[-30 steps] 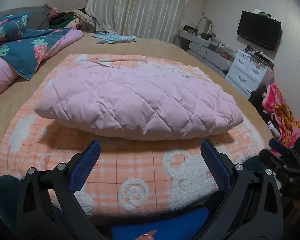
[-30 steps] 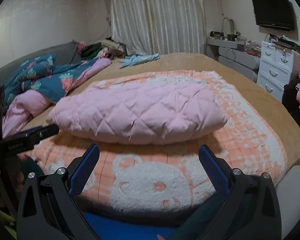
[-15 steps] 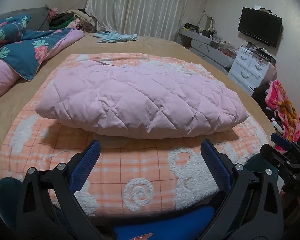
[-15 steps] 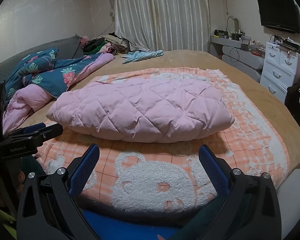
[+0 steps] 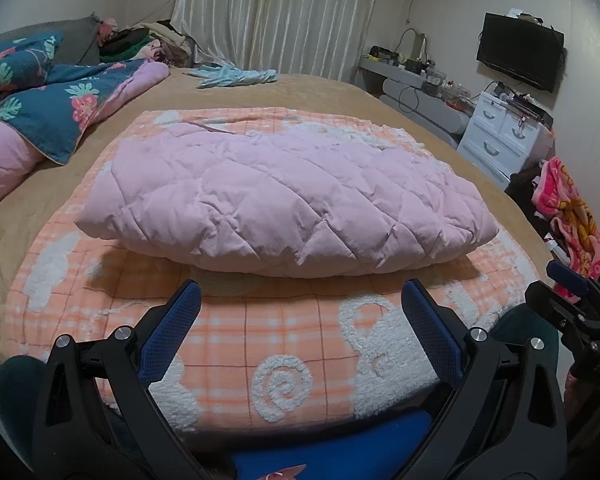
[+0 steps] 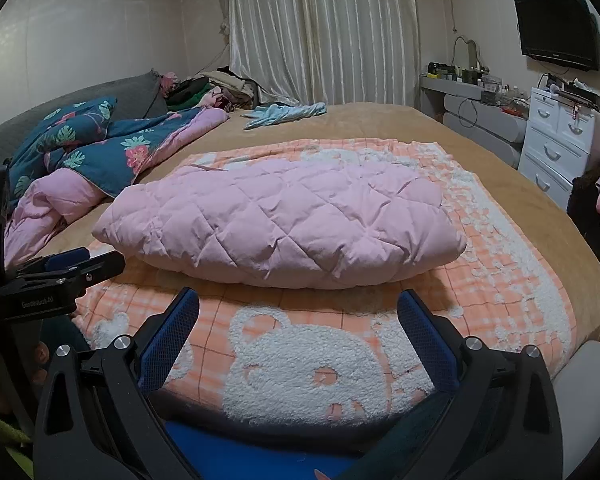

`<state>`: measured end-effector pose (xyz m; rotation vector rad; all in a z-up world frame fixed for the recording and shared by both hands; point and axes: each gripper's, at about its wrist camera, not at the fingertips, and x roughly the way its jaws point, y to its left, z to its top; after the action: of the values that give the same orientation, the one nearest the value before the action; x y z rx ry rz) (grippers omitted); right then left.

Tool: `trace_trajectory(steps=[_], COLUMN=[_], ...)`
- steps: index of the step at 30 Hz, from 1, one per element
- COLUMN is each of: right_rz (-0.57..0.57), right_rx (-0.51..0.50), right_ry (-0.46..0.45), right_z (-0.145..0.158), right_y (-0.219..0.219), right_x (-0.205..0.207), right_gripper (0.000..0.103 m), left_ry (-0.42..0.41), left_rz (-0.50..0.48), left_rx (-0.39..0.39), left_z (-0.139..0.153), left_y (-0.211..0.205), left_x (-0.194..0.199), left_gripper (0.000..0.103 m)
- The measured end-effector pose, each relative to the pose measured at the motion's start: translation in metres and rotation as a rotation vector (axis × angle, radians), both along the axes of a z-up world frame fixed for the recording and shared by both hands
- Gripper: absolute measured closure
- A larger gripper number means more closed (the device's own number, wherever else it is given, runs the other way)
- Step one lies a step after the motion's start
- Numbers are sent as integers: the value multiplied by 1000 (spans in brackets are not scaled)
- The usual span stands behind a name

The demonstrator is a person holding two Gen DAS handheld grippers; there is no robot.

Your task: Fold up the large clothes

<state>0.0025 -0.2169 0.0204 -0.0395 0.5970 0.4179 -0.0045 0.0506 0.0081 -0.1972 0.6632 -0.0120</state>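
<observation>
The pink quilted garment (image 5: 288,204) lies crosswise ahead of my two grippers, beyond the blanket's bear figure (image 6: 320,372). Left gripper (image 5: 300,320) and right gripper (image 6: 298,320) are both spread wide and empty; neither looks nearer.

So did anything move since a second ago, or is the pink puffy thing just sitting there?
Only the grippers moved. Both views drift a little, so the left gripper and right gripper shifted slightly. Both stayed open, holding nothing. The pink quilted garment still lies folded on the orange bear blanket, and the floral duvet has not moved.
</observation>
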Motion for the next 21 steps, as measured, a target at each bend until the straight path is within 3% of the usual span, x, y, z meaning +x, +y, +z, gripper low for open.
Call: trace_trajectory(steps=[21], right_rz=[8], right_rx=[0], right_ry=[2], right_z=[0], right_y=[0], right_x=[1], right_gripper=[4], left_ry=[-4], left_rz=[7], left_rx=[3], left_z=[2], left_y=[0], left_x=[-1], left_gripper=[9])
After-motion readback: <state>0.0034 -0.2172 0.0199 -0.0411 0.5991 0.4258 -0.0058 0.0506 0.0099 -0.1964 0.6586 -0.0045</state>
